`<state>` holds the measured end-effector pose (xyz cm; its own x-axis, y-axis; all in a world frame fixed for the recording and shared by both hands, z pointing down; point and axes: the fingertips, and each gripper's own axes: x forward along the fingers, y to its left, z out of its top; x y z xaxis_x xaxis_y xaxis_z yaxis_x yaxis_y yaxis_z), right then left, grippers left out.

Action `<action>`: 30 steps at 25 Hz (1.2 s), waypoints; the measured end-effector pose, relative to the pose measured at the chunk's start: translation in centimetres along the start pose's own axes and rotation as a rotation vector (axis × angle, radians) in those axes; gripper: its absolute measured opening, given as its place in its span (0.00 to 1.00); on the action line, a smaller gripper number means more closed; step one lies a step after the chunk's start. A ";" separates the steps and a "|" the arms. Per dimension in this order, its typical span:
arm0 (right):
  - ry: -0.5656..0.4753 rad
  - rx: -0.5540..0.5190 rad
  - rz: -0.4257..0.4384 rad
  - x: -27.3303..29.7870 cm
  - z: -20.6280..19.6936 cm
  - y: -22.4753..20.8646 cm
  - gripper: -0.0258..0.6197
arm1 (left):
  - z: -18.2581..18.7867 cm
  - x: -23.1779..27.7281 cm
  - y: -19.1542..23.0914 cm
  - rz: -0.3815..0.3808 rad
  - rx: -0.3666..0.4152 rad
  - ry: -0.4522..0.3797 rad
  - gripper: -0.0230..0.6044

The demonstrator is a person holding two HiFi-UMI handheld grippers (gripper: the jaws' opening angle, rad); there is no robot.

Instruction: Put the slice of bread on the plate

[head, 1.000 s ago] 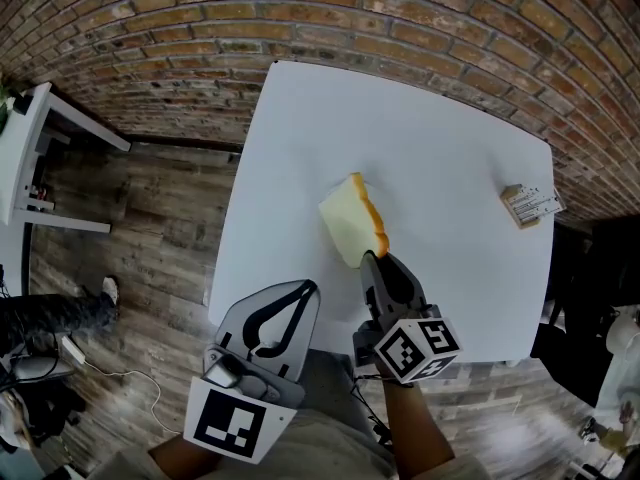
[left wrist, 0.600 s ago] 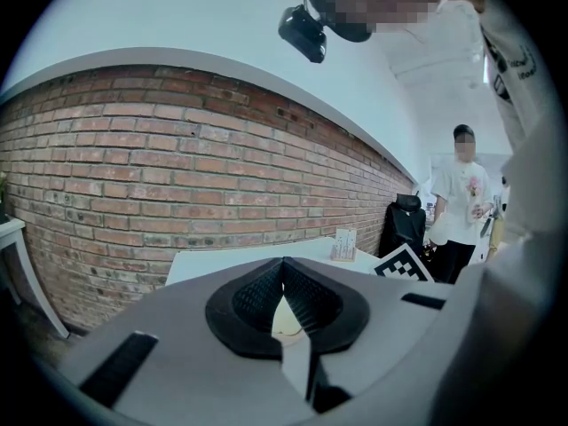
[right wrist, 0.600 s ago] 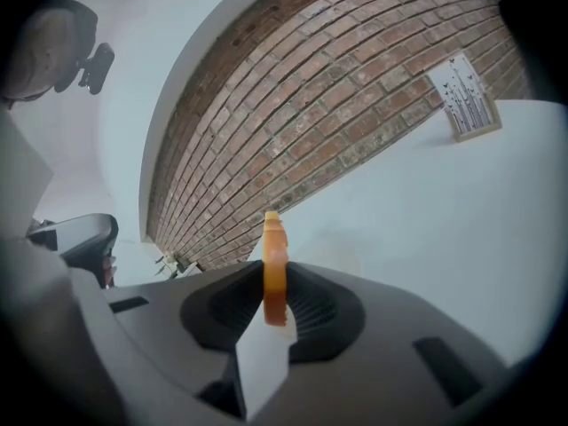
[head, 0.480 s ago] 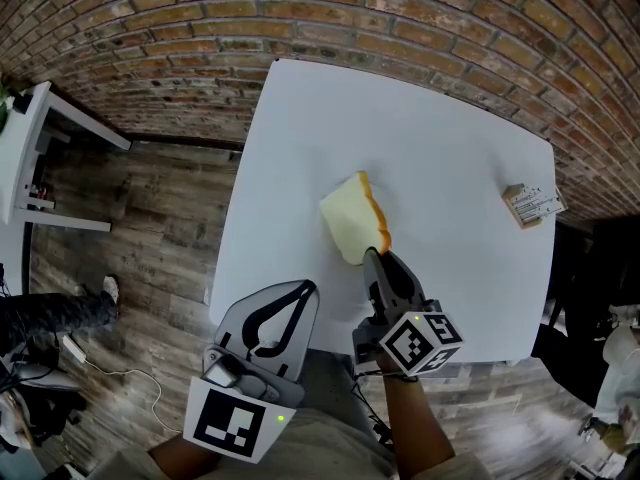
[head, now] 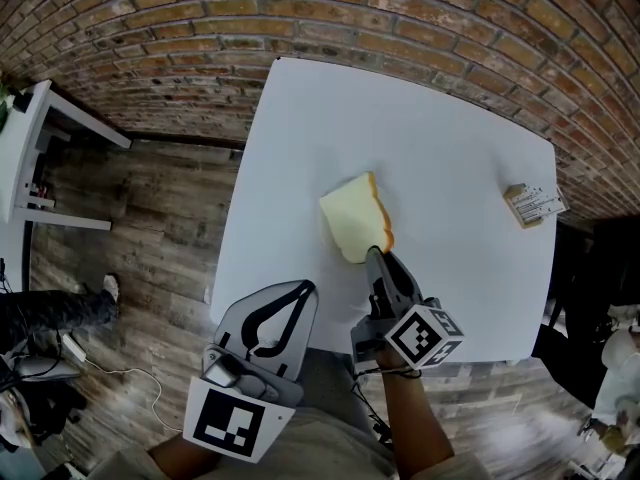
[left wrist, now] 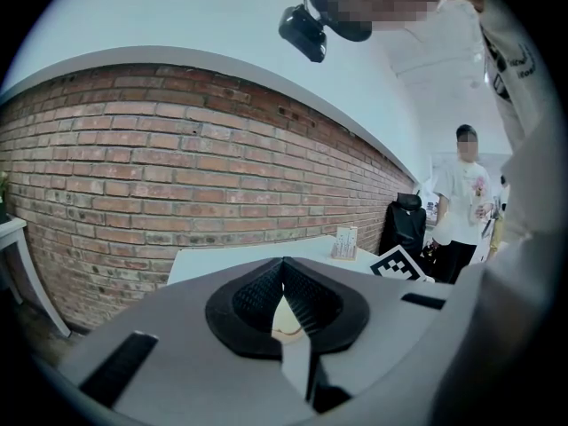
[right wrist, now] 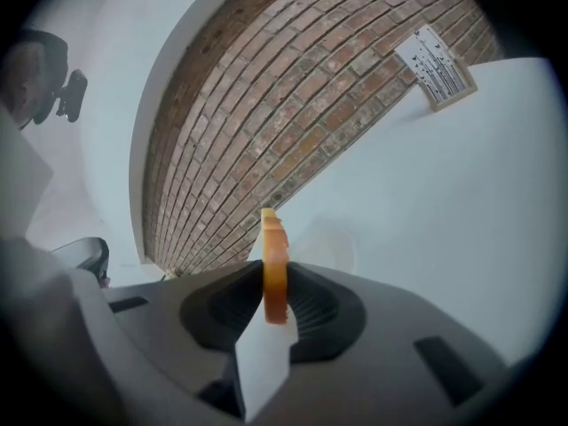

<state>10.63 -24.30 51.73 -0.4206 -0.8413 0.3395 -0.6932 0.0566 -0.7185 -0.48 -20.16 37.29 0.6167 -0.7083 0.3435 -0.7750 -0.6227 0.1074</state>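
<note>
A slice of bread [head: 355, 218] with a pale face and an orange crust lies tilted low over the white table [head: 440, 138]. My right gripper [head: 375, 256] grips its near corner. In the right gripper view the crust [right wrist: 273, 264] stands edge-on between the jaws of that gripper [right wrist: 271, 304]; the jaws are opening, though the pads still touch the bread. A faint pale round outline [right wrist: 330, 248] shows on the table just behind the slice. No plate is clear in the head view. My left gripper [head: 308, 288] hangs off the table's near edge, with its tips [left wrist: 284, 264] together and empty.
A small card stand [head: 530, 204] sits near the table's right edge, with a brick wall [head: 330, 13] behind. To the left stand a wooden floor and a white side table [head: 30, 158]. A person [left wrist: 457, 211] stands beside a black chair [left wrist: 404, 224].
My right gripper has rolled and the bread has tipped from nearly upright to flatter, showing more of its pale face. The left gripper has not moved.
</note>
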 end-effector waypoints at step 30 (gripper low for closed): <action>0.059 -0.105 -0.197 1.0 -0.8 -2.4 0.24 | -0.2 0.0 1.1 0.005 0.002 0.008 0.05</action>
<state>11.39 -24.90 54.24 -0.3026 -0.8089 0.5041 -0.8210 -0.0475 -0.5690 -1.36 -20.79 37.62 0.6117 -0.7087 0.3515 -0.7778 -0.6200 0.1035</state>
